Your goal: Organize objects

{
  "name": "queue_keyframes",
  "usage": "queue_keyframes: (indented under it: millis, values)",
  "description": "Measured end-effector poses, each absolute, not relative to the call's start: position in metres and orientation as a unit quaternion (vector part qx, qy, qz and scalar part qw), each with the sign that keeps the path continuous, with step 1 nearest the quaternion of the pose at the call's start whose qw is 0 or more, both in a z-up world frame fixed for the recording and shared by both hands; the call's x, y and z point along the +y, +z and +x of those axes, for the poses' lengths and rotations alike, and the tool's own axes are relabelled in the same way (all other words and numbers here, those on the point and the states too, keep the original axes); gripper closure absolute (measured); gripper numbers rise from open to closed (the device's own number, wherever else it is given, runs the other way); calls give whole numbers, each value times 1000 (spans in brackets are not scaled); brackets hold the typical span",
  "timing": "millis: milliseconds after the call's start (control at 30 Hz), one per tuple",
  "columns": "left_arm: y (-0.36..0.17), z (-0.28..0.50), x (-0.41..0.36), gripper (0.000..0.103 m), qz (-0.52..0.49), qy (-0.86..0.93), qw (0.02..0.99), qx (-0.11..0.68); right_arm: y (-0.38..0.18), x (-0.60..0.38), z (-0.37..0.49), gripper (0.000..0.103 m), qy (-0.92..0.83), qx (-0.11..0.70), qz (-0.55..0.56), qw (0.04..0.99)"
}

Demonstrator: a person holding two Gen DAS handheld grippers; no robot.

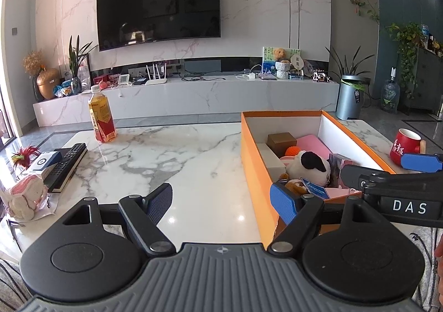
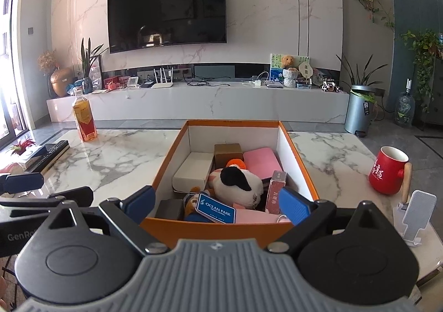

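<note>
Both wrist cameras low, facing TV wall, sharing orange box (image 1: 253, 165)

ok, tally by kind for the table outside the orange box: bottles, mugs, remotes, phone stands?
Bottle: 1
Mug: 1
Remote: 1
Phone stand: 1
Total: 4

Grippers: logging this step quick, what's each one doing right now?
Left gripper: open, holding nothing.
Right gripper: open, straddling the orange box's near end, gripping nothing.
</note>
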State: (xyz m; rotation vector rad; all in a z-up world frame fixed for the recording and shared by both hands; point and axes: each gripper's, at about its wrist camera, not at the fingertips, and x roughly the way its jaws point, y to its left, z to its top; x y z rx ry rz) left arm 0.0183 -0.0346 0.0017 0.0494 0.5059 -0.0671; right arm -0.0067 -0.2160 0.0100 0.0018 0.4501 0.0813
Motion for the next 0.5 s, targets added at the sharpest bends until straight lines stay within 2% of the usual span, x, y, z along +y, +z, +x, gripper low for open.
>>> queue_keyframes:
  millis: [500]
  values:
    - [3, 15, -38, 14, 30, -27, 967, 251, 9, -214, -8, 7, 45, 230, -12, 972]
